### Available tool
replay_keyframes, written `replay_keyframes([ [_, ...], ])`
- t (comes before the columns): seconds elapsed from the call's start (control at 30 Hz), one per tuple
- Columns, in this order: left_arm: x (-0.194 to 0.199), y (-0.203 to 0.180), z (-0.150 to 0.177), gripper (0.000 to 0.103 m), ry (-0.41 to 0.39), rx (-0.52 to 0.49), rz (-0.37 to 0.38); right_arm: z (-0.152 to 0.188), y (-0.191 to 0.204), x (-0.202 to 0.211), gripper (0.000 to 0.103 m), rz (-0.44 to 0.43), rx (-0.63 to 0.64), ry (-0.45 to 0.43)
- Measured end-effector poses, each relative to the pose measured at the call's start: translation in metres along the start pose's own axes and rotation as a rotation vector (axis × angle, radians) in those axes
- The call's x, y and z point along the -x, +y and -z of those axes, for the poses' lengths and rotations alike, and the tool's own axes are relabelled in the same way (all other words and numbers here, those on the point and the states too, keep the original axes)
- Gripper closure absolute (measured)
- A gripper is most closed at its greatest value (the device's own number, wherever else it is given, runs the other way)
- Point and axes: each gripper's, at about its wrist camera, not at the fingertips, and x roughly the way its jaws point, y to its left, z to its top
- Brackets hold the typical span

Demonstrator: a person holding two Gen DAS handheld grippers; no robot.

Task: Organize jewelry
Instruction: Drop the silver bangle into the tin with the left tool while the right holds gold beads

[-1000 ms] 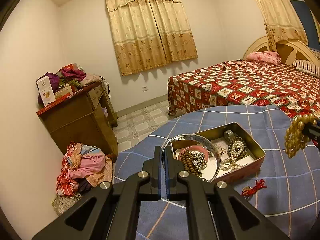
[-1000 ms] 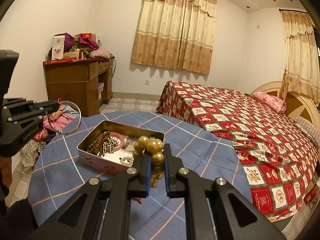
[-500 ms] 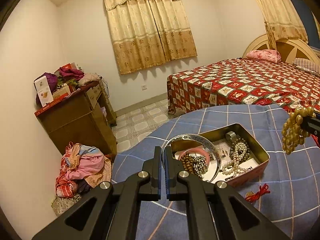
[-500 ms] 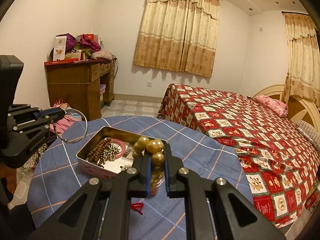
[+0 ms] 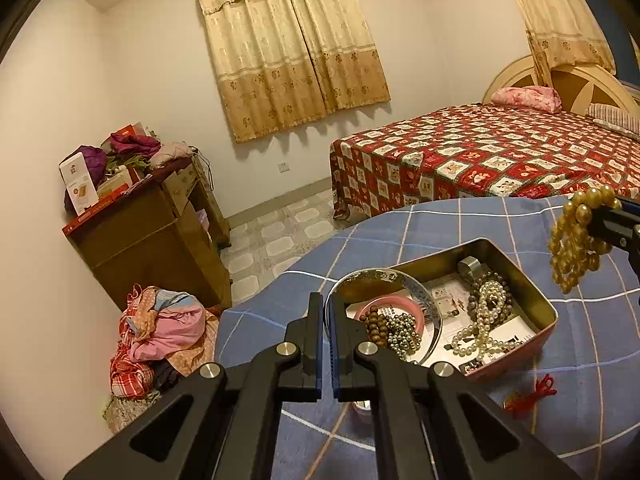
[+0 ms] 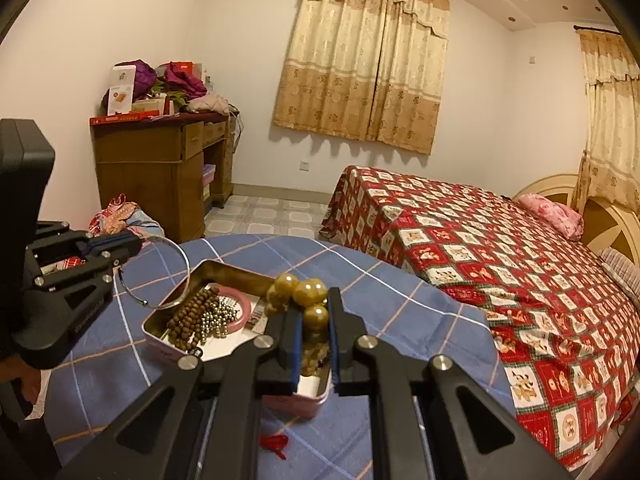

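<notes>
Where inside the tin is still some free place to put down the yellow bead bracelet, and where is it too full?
In the tin, the bare patch is the paper lining at its near right corner, below the pearl strand. The left half is crowded: brown wooden beads, metallic beads and pink bangle. The right gripper holds the yellow bead bracelet above the tin.

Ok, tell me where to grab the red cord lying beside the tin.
Pinch the red cord at its bunched middle, coming straight down from above. It lies limp and flat on the tablecloth, apart from the tin, so a sideways approach would likely just push it.
</notes>
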Motion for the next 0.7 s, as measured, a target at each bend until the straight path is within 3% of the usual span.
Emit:
replay_keyframes([
  [0.7, -0.037, -0.004, -0.014, 0.101, 0.029, -0.020, -0.009, -0.014, 0.011, -0.042, 0.091, -0.013, 0.024, 0.038],
])
